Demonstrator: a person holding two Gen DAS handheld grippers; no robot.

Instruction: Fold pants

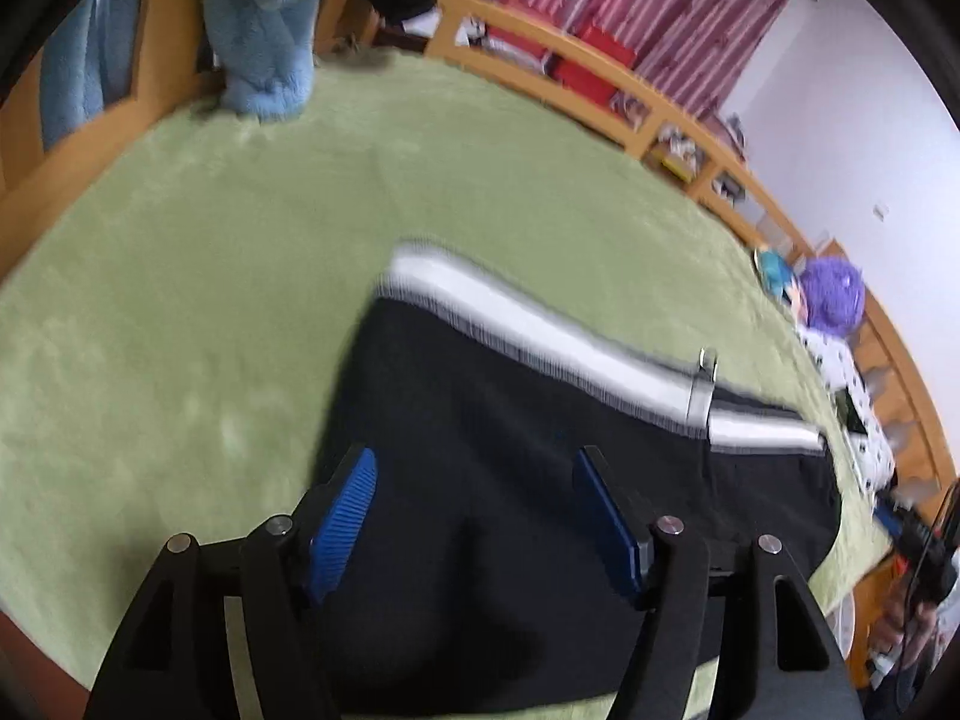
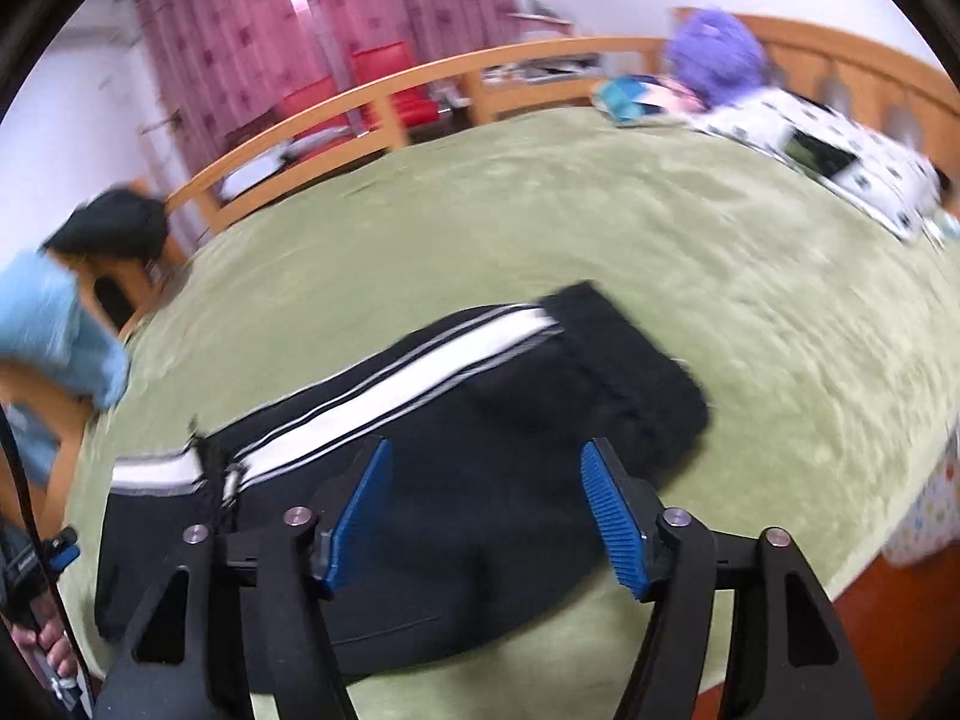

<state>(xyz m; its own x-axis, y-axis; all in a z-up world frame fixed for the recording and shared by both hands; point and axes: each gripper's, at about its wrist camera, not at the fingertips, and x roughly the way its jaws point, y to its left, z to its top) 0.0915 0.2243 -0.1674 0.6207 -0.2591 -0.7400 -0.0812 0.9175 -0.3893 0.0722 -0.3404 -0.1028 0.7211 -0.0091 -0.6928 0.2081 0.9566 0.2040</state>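
- Black pants (image 1: 510,480) w/ a white side stripe (image 1: 540,324) lie folded on the green blanket (image 1: 210,300), near its front edge
- Left gripper (image 1: 474,516) hangs over the pants, pointing down at a slant; jaws wide apart, blue pads (image 1: 342,516) bare, nothing pinched between them, only black cloth seen below
- Right gripper (image 2: 486,510) likewise over the pants (image 2: 480,396), jaws wide, blue pads (image 2: 612,522) clear of the cloth, holding nothing
- In left wrist view the stripe runs from 12 o'clock of the pants toward 3 o'clock; a small metal clip or tag (image 1: 702,384) sits across it, can't tell which
- In right wrist view the stripe (image 2: 390,390) runs from 9 o'clock up toward 1 o'clock, w/ the black cuff end (image 2: 624,360) at about 1 o'clock
- Light blue fluffy garment (image 1: 264,30) hangs at 11 o'clock on the wooden bed rail (image 1: 600,66)
- Purple plush thing (image 2: 714,54) & a spotted white cloth (image 2: 840,150) sit at 1-2 o'clock on the blanket (image 2: 600,210), well apart from the pants
- Pink curtains (image 2: 240,30) & red chairs (image 2: 390,78) behind the rail at 11 o'clock
- Both views blurred
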